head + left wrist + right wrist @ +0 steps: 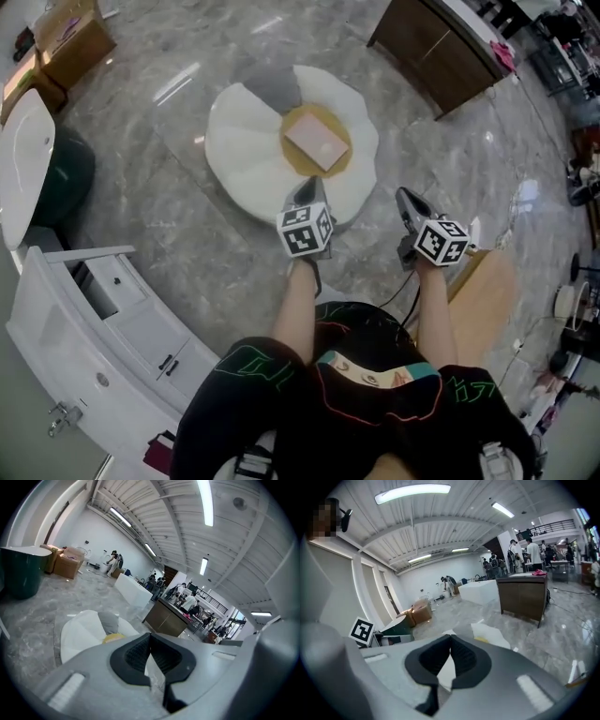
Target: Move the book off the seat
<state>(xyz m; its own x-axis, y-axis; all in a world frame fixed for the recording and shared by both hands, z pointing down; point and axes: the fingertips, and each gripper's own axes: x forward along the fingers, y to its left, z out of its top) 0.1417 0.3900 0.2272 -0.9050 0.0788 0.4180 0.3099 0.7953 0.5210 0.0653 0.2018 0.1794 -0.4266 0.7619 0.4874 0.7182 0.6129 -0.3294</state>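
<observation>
A pink book (pixel 317 141) lies on the yellow middle (pixel 298 157) of a white, petal-shaped seat (pixel 244 150) on the marble floor; a grey cushion (pixel 274 86) sits at the seat's far side. My left gripper (pixel 307 184) is shut and empty, its tip over the seat's near rim, short of the book. My right gripper (pixel 403 194) is also shut and empty, over the floor to the right of the seat. In the left gripper view the shut left gripper (pixel 150 635) points at the seat (pixel 79 630). The right gripper (pixel 451 637) has the seat (pixel 490 633) just ahead.
A brown cabinet (pixel 441 47) stands at the far right and cardboard boxes (pixel 70 37) at the far left. A dark green bin (pixel 61 178) and a white drawer unit (pixel 112 319) line the left. A wooden board (pixel 487 291) lies near my right arm. People stand far off (pixel 183 597).
</observation>
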